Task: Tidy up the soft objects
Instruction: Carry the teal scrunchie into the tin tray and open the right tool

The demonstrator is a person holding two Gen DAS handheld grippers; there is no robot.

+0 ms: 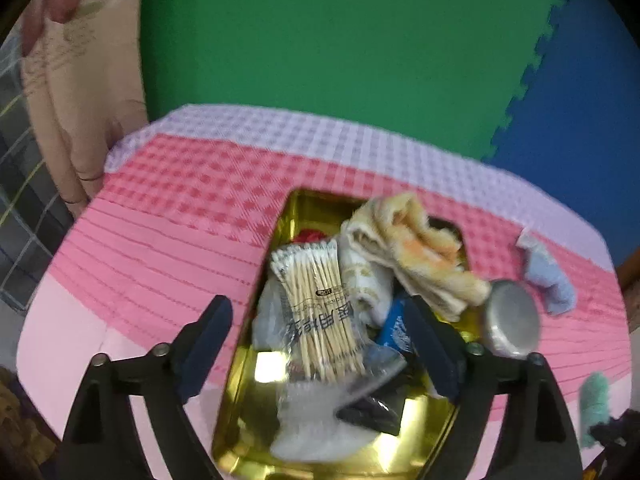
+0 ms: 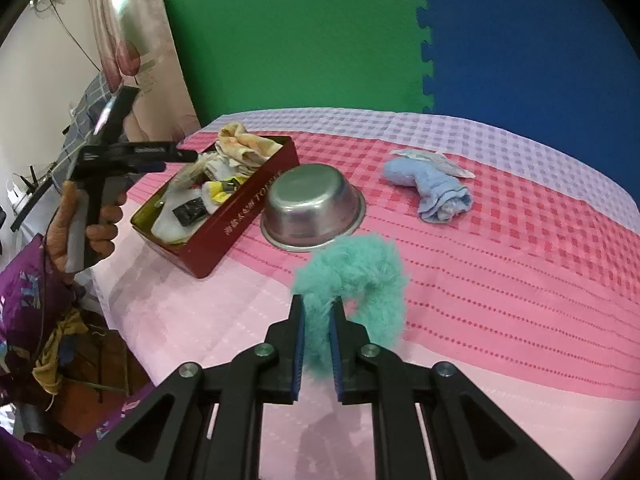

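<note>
Left tongs (image 1: 320, 344) spread wide above red tin (image 2: 248, 216), cotton swab pack (image 1: 316, 312) lying below between fingers. Right tongs (image 2: 318, 316) pinching teal fluffy piece (image 2: 360, 280); steel bowl (image 2: 312, 204) beyond.

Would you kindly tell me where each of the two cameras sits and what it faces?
Left wrist: on the left tool, angled down into the red tin, above the cotton swabs; its open fingers show.
Right wrist: on the right tool, shut on the teal fluffy piece; the left hand shows.
Shared: tin, steel bowl, blue cloth, orange towel.
</note>
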